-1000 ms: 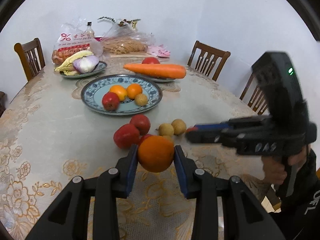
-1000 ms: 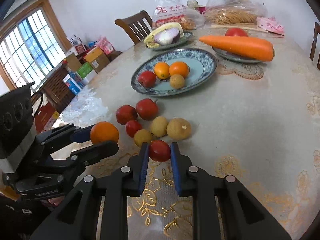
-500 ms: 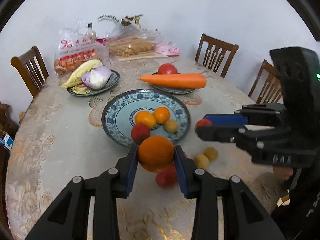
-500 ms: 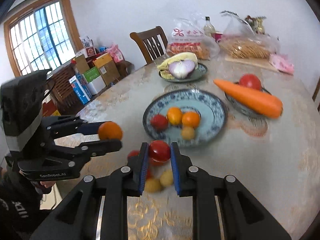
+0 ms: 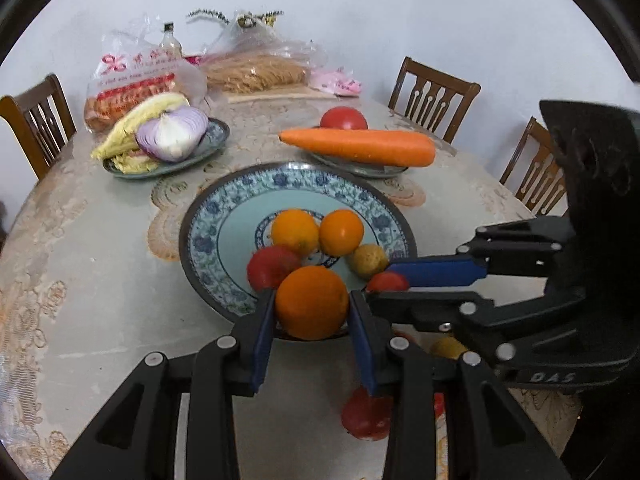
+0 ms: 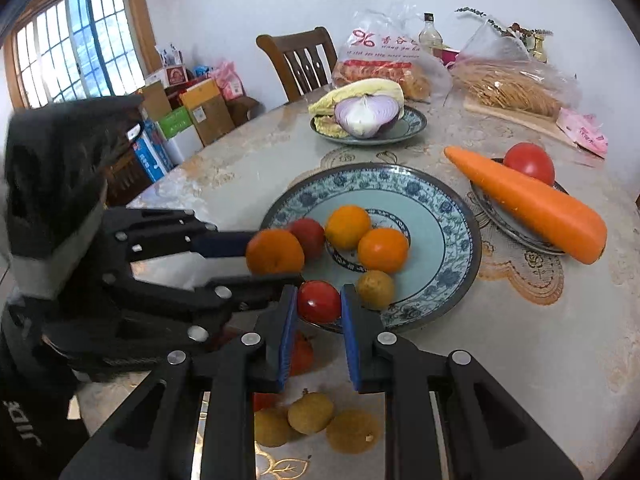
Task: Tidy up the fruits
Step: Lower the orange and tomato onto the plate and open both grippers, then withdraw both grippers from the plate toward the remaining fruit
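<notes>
My left gripper (image 5: 312, 308) is shut on an orange (image 5: 311, 302) and holds it above the near rim of the blue patterned plate (image 5: 208, 236). My right gripper (image 6: 319, 303) is shut on a small red fruit (image 6: 319, 301), also above the plate's near rim (image 6: 460, 248). The plate holds two oranges (image 5: 318, 231), a red fruit (image 5: 270, 266) and a small yellow-brown fruit (image 5: 366, 260). Loose fruits lie on the table below the grippers: three yellow-brown ones (image 6: 310, 414) and red ones (image 5: 366, 416). Each gripper shows in the other's view.
A plate with a carrot (image 5: 360, 146) and a tomato (image 5: 343, 118) stands behind on the right. A plate with a halved onion (image 5: 172, 132) and cabbage stands back left. Bags of food (image 5: 256, 72) and a bottle are at the far edge. Chairs (image 5: 434, 96) surround the table.
Both grippers have lifted their fruits off the table and carried them forward to the blue plate's near rim. The loose fruits now lie below and behind the fingers.
</notes>
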Demonstrator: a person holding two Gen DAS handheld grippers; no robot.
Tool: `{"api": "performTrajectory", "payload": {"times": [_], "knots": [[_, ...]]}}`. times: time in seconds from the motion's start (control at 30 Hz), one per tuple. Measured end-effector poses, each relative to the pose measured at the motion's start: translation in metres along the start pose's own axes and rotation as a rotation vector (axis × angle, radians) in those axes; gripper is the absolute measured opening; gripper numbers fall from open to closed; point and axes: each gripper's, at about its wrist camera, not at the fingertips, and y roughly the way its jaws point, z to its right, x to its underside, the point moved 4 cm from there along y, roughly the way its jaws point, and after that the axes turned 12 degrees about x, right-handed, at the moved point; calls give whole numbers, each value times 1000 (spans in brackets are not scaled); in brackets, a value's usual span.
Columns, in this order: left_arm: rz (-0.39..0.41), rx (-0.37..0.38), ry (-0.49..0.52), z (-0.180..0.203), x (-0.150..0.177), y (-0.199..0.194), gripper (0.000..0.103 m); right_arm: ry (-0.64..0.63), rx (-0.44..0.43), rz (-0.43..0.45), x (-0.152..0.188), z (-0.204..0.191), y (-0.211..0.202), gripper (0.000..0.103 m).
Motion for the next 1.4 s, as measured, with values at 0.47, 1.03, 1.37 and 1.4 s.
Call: {"api": "performTrajectory", "payload": {"times": [0.47, 1.03, 1.37, 1.4], "knots": [[22, -12, 28, 9, 3, -8, 64, 40, 41, -16, 2, 8, 9, 23], [46, -70, 57, 11, 5, -15, 65, 41, 90, 14, 0, 14, -3, 36], [16, -116, -8, -1, 7, -17, 65, 51, 100, 6, 7, 10, -11, 36], [17, -113, -14, 0, 7, -19, 65, 55, 95, 14, 8, 10, -15, 36]]}}
